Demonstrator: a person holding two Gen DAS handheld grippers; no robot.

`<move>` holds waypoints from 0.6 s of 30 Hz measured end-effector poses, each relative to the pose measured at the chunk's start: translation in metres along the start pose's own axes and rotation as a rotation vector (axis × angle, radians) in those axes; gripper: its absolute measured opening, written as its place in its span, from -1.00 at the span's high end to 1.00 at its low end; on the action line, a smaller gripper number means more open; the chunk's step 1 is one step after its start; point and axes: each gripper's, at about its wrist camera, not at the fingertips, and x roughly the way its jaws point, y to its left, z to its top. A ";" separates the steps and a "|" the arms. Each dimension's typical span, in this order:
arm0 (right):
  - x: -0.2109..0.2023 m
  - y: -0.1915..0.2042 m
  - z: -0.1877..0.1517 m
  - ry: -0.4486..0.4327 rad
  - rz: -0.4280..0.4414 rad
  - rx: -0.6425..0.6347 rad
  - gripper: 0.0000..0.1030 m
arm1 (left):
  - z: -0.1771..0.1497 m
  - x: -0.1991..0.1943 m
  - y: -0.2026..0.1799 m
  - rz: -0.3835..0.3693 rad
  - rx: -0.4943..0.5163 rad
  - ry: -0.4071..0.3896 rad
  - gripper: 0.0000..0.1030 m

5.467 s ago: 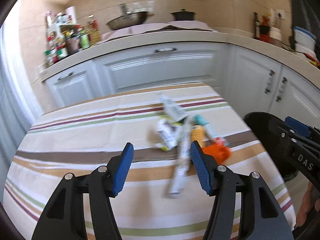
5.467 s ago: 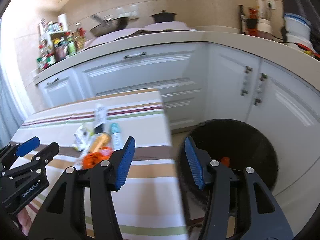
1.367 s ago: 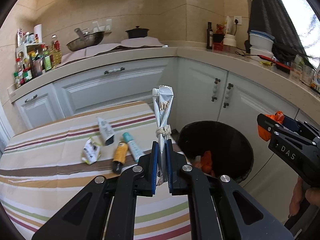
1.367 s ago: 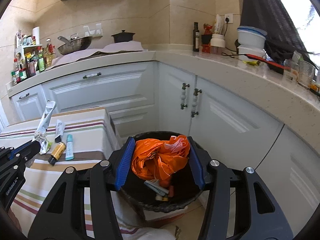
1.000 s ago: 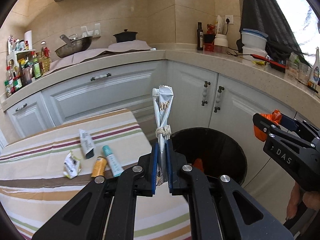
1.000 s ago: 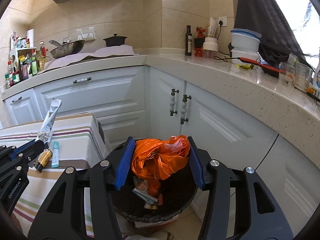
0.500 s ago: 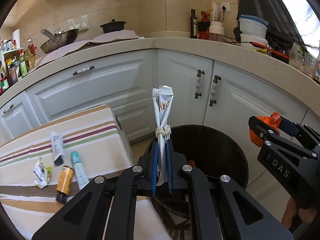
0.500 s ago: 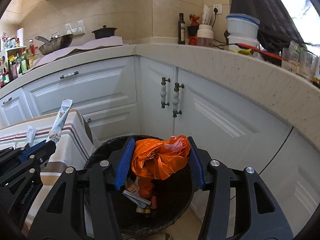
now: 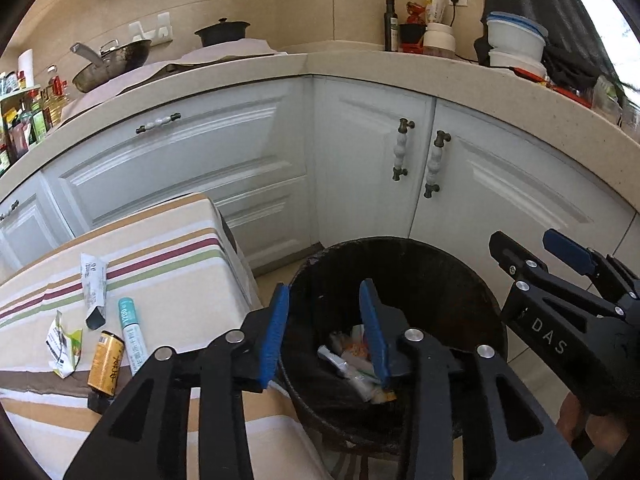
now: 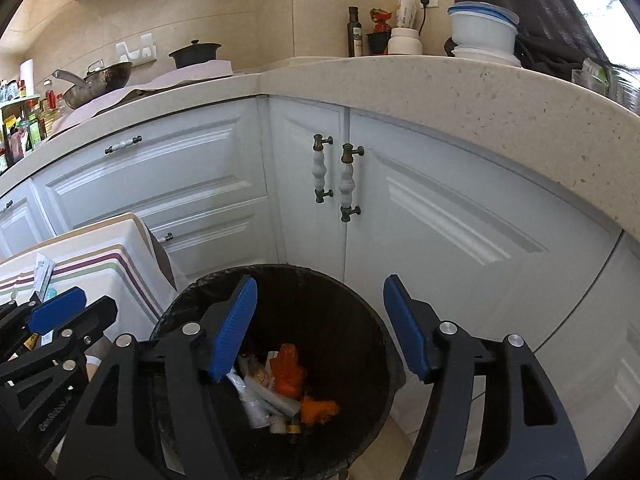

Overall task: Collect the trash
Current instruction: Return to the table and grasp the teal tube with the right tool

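Both grippers hang open and empty over the black trash bin (image 9: 436,276) (image 10: 352,304). My left gripper (image 9: 326,334) is above its near left rim; my right gripper (image 10: 320,326) is above its middle. Inside the bin lie a silver wrapper (image 10: 250,398), the orange bag (image 10: 290,370) and other scraps (image 9: 352,360). On the striped table (image 9: 168,248) remain a white tube (image 9: 93,288), a teal tube (image 9: 132,330), a yellow bottle (image 9: 105,362) and a crumpled green-white packet (image 9: 63,344).
White kitchen cabinets (image 9: 360,152) stand close behind the bin, under a beige counter (image 10: 460,92) with pots, bottles and tubs. The table corner (image 10: 136,240) is just left of the bin. The right gripper also shows in the left wrist view (image 9: 560,300).
Both grippers have opened over the bin. The silver wrapper left my left gripper and the orange bag left my right gripper; both now lie in the bin.
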 end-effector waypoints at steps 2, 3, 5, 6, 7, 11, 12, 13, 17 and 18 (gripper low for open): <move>-0.003 0.003 0.000 0.003 0.005 0.003 -0.25 | -0.001 -0.007 0.005 0.007 -0.010 -0.004 0.15; -0.005 0.005 0.001 0.004 0.012 0.003 -0.25 | -0.002 -0.010 0.008 0.009 -0.013 -0.006 0.14; -0.009 0.012 0.000 0.003 0.030 -0.002 -0.25 | -0.004 -0.016 0.014 0.015 -0.017 -0.007 0.12; -0.012 0.016 -0.001 0.005 0.039 -0.006 -0.25 | -0.006 -0.021 0.018 0.025 -0.019 -0.007 0.09; -0.014 0.023 -0.001 0.007 0.055 -0.013 -0.25 | -0.006 -0.023 0.022 0.033 -0.022 -0.007 0.08; -0.022 0.049 -0.001 0.011 0.111 -0.041 -0.25 | -0.013 -0.035 0.045 0.070 -0.050 0.003 0.04; -0.024 0.056 -0.001 0.012 0.124 -0.049 -0.25 | -0.015 -0.039 0.053 0.086 -0.058 0.004 0.02; -0.026 0.065 -0.002 0.013 0.140 -0.060 -0.25 | -0.018 -0.042 0.060 0.101 -0.066 0.004 0.01; -0.032 0.094 -0.004 0.018 0.189 -0.102 -0.25 | -0.028 -0.056 0.094 0.172 -0.102 0.003 -0.02; -0.033 0.103 -0.005 0.021 0.203 -0.113 -0.25 | -0.031 -0.060 0.105 0.193 -0.118 0.005 -0.03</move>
